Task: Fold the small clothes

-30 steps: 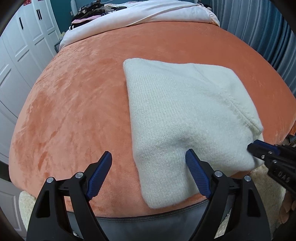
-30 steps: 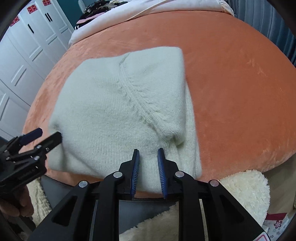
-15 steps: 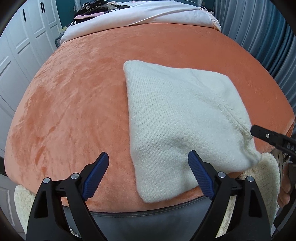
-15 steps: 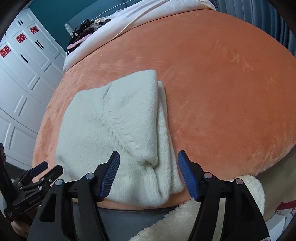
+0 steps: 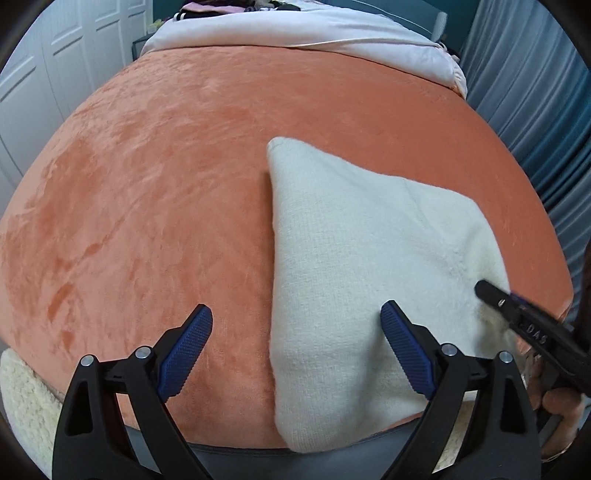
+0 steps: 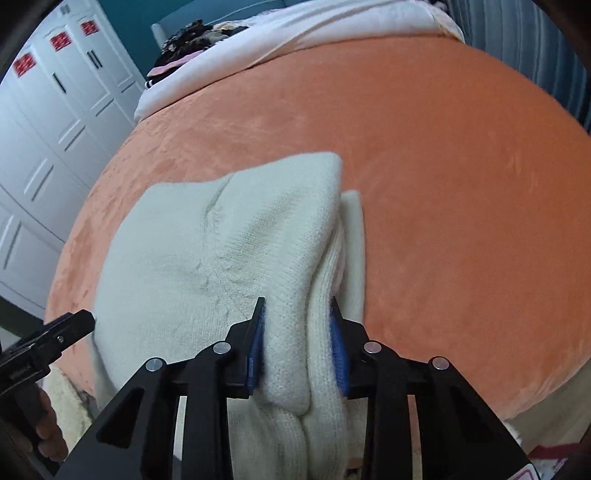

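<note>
A folded cream knit sweater (image 5: 365, 280) lies on the orange plush bed cover (image 5: 155, 192), near its front edge. My left gripper (image 5: 295, 350) is open, its jaws straddling the sweater's near left edge without gripping it. In the right wrist view the sweater (image 6: 221, 258) fills the middle. My right gripper (image 6: 297, 339) is shut on the bunched layers at the sweater's near right corner. The right gripper also shows at the right edge of the left wrist view (image 5: 517, 317), at the sweater's corner. The left gripper's tip shows at the lower left of the right wrist view (image 6: 62, 332).
A white blanket (image 5: 314, 33) and a pile of dark clothes (image 6: 192, 37) lie at the far end of the bed. White wardrobe doors (image 6: 44, 122) stand on the left, blue curtains (image 5: 535, 92) on the right. A fluffy cream rug (image 5: 22, 398) lies below the bed's front edge.
My right gripper opened, moved in over the sweater's near right corner and has closed on the bunched layers. My left gripper stayed open and shifted slightly.
</note>
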`<state>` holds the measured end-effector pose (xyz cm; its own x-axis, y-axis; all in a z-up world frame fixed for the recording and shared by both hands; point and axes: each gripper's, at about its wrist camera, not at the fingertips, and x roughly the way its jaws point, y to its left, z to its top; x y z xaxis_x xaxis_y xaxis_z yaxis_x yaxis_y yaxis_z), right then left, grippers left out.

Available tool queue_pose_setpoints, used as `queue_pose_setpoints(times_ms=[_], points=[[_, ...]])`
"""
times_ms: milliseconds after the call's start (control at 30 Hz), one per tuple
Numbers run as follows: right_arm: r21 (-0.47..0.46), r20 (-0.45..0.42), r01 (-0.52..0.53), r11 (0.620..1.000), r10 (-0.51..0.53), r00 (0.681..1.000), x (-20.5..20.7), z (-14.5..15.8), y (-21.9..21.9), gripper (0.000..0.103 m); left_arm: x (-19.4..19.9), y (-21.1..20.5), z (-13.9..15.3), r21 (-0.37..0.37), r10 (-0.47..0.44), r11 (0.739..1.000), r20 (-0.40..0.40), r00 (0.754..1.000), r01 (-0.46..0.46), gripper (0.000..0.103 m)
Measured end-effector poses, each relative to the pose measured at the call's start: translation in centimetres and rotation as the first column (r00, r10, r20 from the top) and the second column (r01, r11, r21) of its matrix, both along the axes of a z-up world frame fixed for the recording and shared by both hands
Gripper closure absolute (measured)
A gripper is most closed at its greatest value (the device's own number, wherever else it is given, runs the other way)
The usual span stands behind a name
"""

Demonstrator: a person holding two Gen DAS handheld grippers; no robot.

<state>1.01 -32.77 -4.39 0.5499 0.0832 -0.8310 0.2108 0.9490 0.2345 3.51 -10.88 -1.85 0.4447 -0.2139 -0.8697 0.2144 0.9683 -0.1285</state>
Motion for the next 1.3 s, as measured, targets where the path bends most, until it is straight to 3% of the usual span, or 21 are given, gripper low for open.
queue_pose_setpoints(times_ms=[67,100,167,233,333,367,400,600,733,833,900,1000,1133,1300], points=[[-0.030,0.015,-0.002,1.000,0.002,1.000,0.2,0.0,-0.1,0.071,-0.2,-0.3,-0.2,0.026,-0.017,1.000,0.018,1.000,0.016,0.012],[-0.048,-0.026,0.002,0.999,-0.003,1.000,0.7,-1.0,-0.5,0.083,-0.3,-0.4,-0.5,0.033,-0.024,0.999,0.019,1.000,0.023,0.011],[-0.028,-0.090,0.002,1.000,-0.005,0.996,1.4,-3.5,-1.3,0.083,-0.2,-0.5,-1.2,0.027,-0.026,0.999,0.010,1.000,0.025,0.008],[0.032,-0.077,0.028,0.999,-0.025,0.997,1.2,-3.7,-2.4,0.079,0.0,-0.7,-1.8,0.015,-0.032,0.999,0.000,0.999,0.032,0.007],[0.096,-0.057,0.075,0.993,-0.070,0.996,0.4,-2.8,-3.4,0.061,0.5,-0.1,-1.6,-0.062,-0.022,0.998,-0.023,0.999,0.021,0.008],[0.118,-0.058,0.085,0.989,-0.079,0.995,0.0,-2.8,-3.5,0.046,0.7,0.1,-1.6,-0.094,-0.018,0.995,-0.034,0.999,0.015,0.008],[0.146,-0.060,0.086,0.986,-0.077,0.995,-0.2,-3.0,-3.7,0.038,0.9,0.2,-1.8,-0.124,-0.017,0.992,-0.049,0.999,0.010,0.008],[0.353,-0.090,0.082,0.932,-0.053,0.995,-1.0,-6.6,-3.0,0.025,2.6,-1.1,-4.4,-0.216,-0.049,0.976,-0.133,0.990,0.019,0.006],[0.387,-0.061,0.063,0.920,-0.043,0.997,-0.8,-7.3,-2.6,0.018,3.9,-1.8,-6.1,-0.263,-0.040,0.965,-0.184,0.982,-0.010,0.005],[0.405,-0.065,0.056,0.913,-0.033,0.997,0.3,-7.2,-2.2,0.023,4.4,-2.6,-6.2,-0.249,-0.026,0.968,-0.208,0.978,-0.027,0.005],[0.396,-0.057,0.052,0.917,-0.032,0.998,0.8,-6.7,-1.9,0.047,4.1,-3.2,-5.3,-0.218,-0.030,0.976,-0.189,0.982,-0.012,0.015],[0.372,-0.017,0.054,0.927,-0.051,0.999,0.7,-4.7,-1.3,0.063,3.4,-3.8,-3.5,-0.184,-0.056,0.982,-0.144,0.988,0.028,0.033],[0.352,0.078,0.040,0.935,-0.072,0.994,-0.9,-0.5,-0.2,0.066,2.4,-4.3,0.0,-0.177,-0.122,0.978,-0.080,0.989,0.106,0.042],[0.257,0.204,0.057,0.965,-0.112,0.973,-5.0,6.8,0.8,0.066,0.8,-3.9,5.4,-0.267,-0.201,0.943,0.007,0.979,0.196,0.043]])
